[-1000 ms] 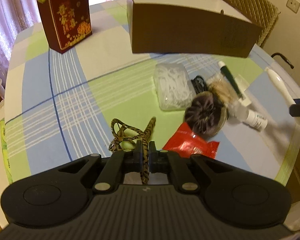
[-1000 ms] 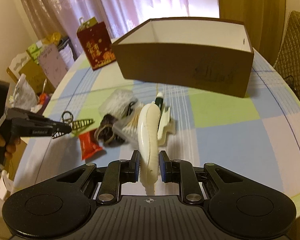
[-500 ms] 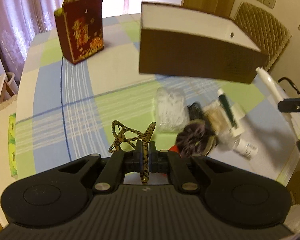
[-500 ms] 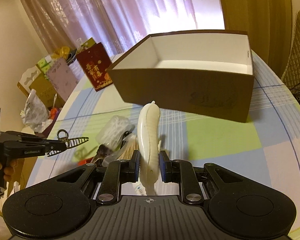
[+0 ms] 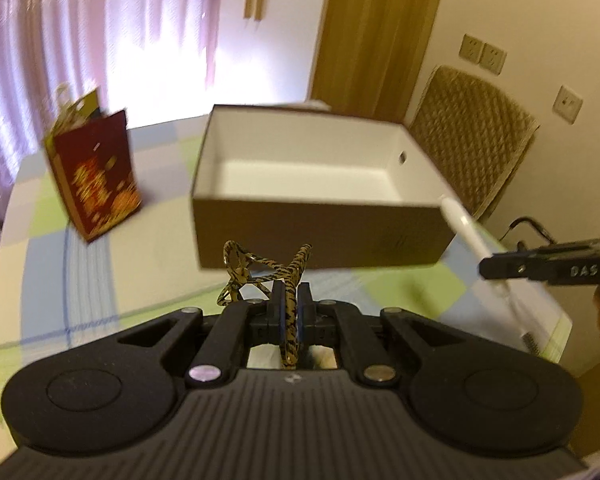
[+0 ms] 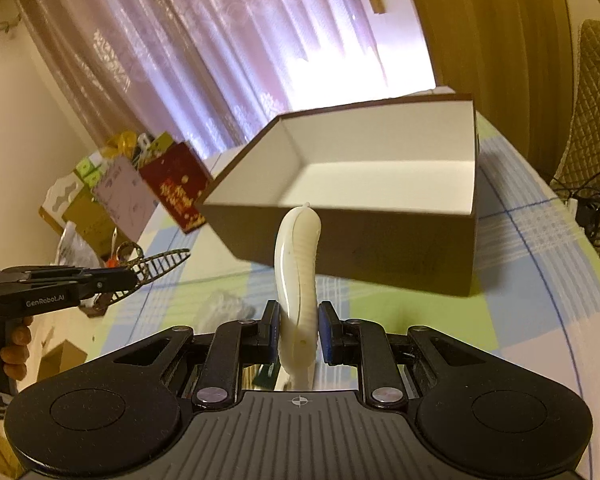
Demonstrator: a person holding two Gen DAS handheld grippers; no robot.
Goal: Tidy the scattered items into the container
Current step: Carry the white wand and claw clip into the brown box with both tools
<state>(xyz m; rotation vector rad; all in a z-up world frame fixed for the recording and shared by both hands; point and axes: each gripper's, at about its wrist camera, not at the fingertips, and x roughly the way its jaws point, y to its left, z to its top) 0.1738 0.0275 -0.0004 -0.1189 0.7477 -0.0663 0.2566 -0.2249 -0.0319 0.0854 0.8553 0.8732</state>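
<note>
- A red gift bag (image 5: 94, 184) is seen standing on the checked tablecloth (image 5: 112, 256), to the left of the brown box (image 5: 320, 232).
- A padded chair (image 5: 472, 136) is seen behind the box, and curtains (image 6: 228, 40) hang at the back.
- The box is open on top and white inside. Nothing is seen in it.
- The left gripper (image 5: 287, 300) is closed on a striped hair clip (image 5: 260, 268), which is held up in front of the box.
- The right gripper (image 6: 299, 328) is closed on a white brush handle (image 6: 298, 264). Its tip is pointed up at the box's near wall.
- A clear bag (image 6: 224, 306) is seen lying on the table below.
</note>
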